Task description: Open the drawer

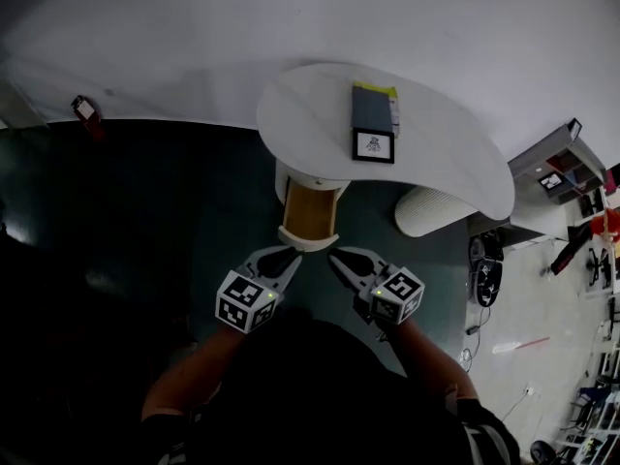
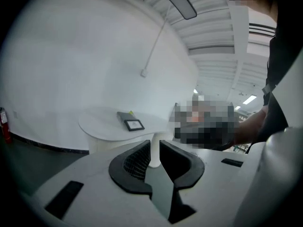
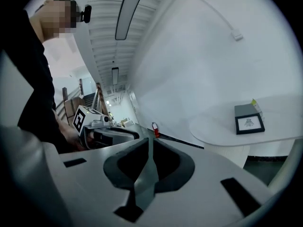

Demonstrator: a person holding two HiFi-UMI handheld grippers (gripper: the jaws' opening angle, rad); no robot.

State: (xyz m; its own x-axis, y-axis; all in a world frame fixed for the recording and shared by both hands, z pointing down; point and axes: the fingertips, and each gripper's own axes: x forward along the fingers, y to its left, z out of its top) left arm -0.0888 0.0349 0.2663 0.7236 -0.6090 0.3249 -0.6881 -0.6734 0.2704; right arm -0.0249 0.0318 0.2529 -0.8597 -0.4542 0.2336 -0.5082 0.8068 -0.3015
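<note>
The drawer [image 1: 310,211] stands pulled out from under the white curved table [image 1: 455,153], its wooden inside showing. My left gripper [image 1: 291,254] is at the left end of its white front [image 1: 308,243]. In the left gripper view the jaws [image 2: 155,150] are closed to a narrow gap on a white strip of that front [image 2: 155,156]. My right gripper [image 1: 334,258] hovers just right of the drawer front, pointing left, not touching it. In the right gripper view its jaws [image 3: 149,148] are shut with nothing between them.
On the table lie a framed picture [image 1: 373,145] and a grey box [image 1: 373,105]. A white ribbed pedestal [image 1: 431,211] stands under the table's right side. A red fire extinguisher [image 1: 85,112] is by the wall. Equipment and cables [image 1: 484,274] clutter the floor at right.
</note>
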